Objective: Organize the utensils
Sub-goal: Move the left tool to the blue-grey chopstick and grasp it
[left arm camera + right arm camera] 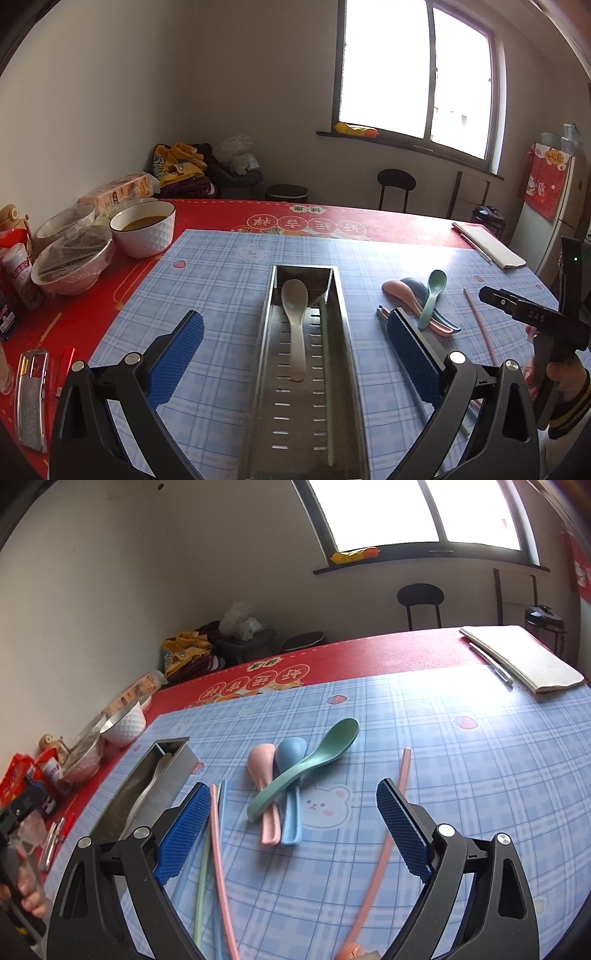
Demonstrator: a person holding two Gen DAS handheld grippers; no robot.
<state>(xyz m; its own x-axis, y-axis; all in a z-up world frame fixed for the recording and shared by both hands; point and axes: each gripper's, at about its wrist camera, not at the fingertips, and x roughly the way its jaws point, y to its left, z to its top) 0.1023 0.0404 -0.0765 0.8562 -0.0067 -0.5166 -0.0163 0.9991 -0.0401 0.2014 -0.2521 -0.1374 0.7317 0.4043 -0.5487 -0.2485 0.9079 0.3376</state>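
Blue mat, grey spoon in tray

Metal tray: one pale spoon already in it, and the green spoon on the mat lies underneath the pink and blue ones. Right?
Not quite. The metal tray does hold one pale spoon, but the green spoon lies on top of the pink spoon and blue spoon, crossing over their handles. The right wrist view shows it clearly.

- The tray is cut off by the left-wrist picture's bottom edge.
- Chopsticks run off the right-wrist picture's bottom edge, left of the spoons.
- The blue spoon's handle is partly hidden under the green one.
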